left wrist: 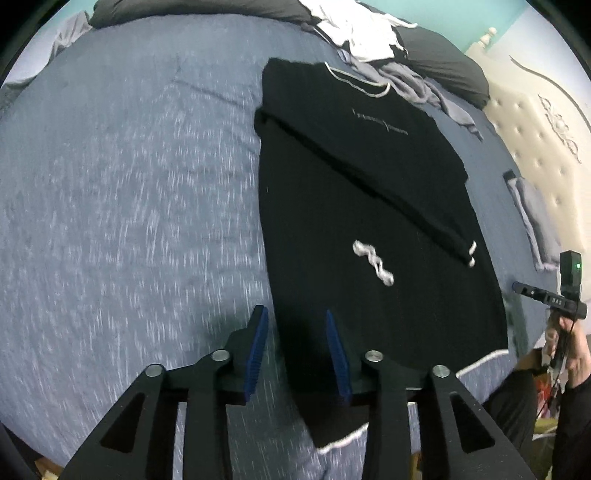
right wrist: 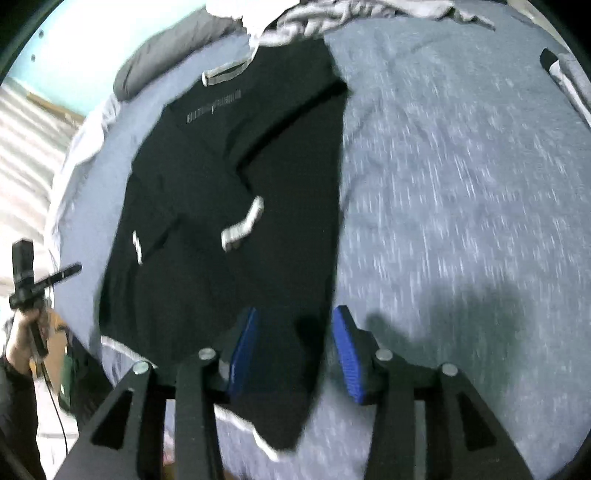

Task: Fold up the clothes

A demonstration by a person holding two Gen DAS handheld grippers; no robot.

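Two tools are hovering over the near hem of one black shirt (left wrist: 369,206) that is lying flat on a blue-grey bed (left wrist: 129,203), collar toward 12 o'clock and hem toward 6 o'clock in both wrist views. The left tool (left wrist: 297,350) is standing with its blue pads apart, straddling the shirt's left hem corner at 6 o'clock of its own view; nothing is lying clamped between them. The right tool (right wrist: 295,350) is likewise standing apart over the right hem corner, with dark cloth lying between the pads but not pinched, as far as the blurred picture allows. Both long sleeves are lying folded inward across the body, their white cuffs (right wrist: 243,221) resting near the middle of the panel, so the garment is already forming a narrow rectangle. A pile of other clothes (left wrist: 369,33) is lying beyond the collar at 12 o'clock. Judging from this layout, the sleeve folds are in place and the lengthwise fold is the step in hand. The next move is calling for each tool to be closing on its own hem corner, gripping both cloth layers, then lifting evenly and carrying the hem toward the collar at 12 o'clock without disturbing the sleeves.
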